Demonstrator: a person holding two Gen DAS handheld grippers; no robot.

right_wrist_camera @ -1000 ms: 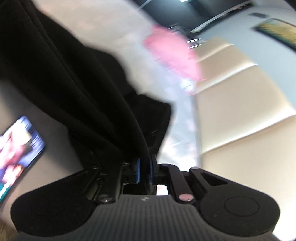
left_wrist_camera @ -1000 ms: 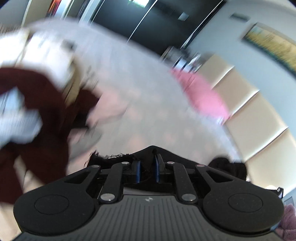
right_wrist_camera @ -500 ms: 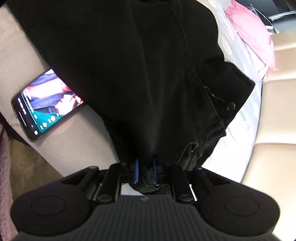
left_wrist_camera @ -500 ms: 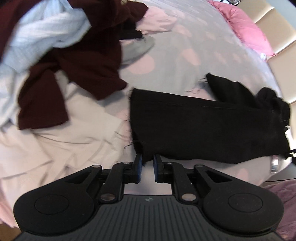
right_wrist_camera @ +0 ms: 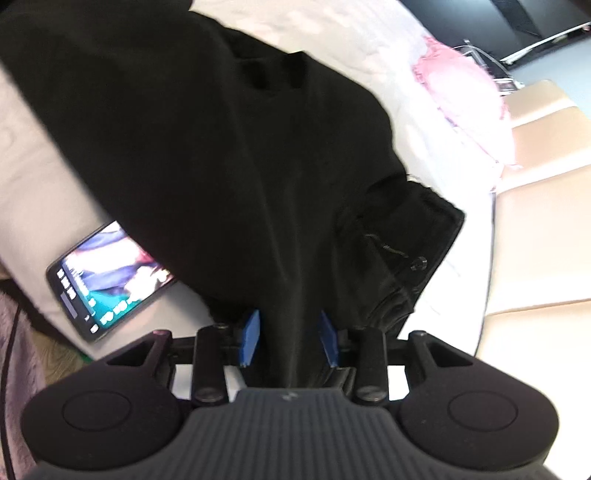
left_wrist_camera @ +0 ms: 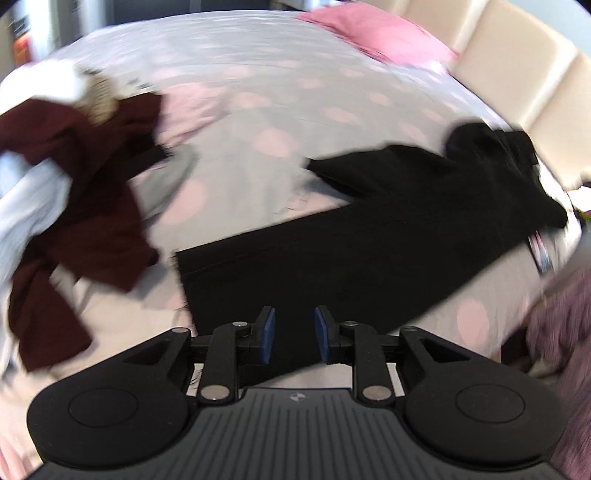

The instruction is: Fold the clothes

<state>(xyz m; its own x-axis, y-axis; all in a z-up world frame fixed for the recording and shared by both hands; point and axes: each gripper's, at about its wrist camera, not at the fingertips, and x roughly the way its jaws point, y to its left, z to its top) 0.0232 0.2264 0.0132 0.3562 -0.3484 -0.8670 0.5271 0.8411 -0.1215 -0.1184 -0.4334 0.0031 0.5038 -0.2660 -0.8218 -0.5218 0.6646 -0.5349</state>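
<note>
The black trousers (left_wrist_camera: 369, 236) lie spread across the bed (left_wrist_camera: 280, 92), running in the left wrist view from the lower centre up to the right edge, where the waist end bunches in a crumpled heap. The left gripper (left_wrist_camera: 294, 334) sits at the bottom centre of that view, its blue pads (left_wrist_camera: 267, 334) apart after just opening, with the trouser hem below the gap and neither pad pressing on the cloth. A pile of maroon and pale blue clothes (left_wrist_camera: 74, 206) fills the left side of the frame, and a pink pillow (left_wrist_camera: 376, 35) lies at the upper right beside the cream headboard (left_wrist_camera: 517, 66). In the right wrist view the right gripper (right_wrist_camera: 289, 341) has also just been opening; dark fabric passes between its spread pads (whether either pad touches it is hard to tell through the blur). A lit phone (right_wrist_camera: 107, 280) rests on the sheet at the lower left, partly tucked under the trousers' edge.
</note>
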